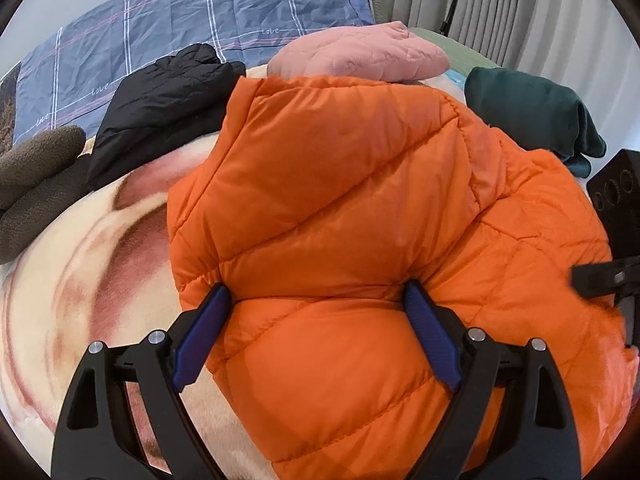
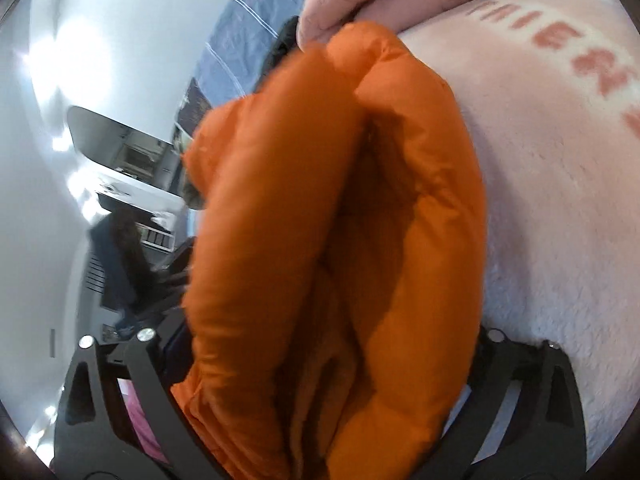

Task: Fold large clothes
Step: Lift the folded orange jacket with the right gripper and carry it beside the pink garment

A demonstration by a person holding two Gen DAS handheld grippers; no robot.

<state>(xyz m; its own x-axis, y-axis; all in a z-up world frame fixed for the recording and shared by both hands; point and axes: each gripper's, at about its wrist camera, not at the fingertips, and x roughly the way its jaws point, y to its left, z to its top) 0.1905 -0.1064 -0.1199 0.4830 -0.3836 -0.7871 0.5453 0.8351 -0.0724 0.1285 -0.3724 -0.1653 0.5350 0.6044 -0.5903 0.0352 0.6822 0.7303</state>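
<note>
Orange puffer jacket (image 1: 340, 208) lies in a bulky fold on the cream and pink blanket (image 1: 80, 280) covering the bed, right in front of you. Your left gripper (image 1: 316, 296) stands wide, its blue pads (image 1: 430, 340) set on either side of a puffy section at the jacket's near edge; the padding bulges between them and touches both, though you cannot tell whether they squeeze it. Your right gripper (image 2: 332, 360) is also spread wide, with a thick roll of the jacket (image 2: 340, 220) filling the gap between its fingers; the fingertips are hidden behind the fabric and the picture is blurred, so no grip can be confirmed there. Behind the jacket lie a black jacket (image 1: 160, 100), a pink quilted garment (image 1: 360, 54) and a dark green garment (image 1: 532, 108), with a brown fleece (image 1: 32, 176) off to the left. A blue checked sheet (image 1: 180, 20) lies beyond them.
</note>
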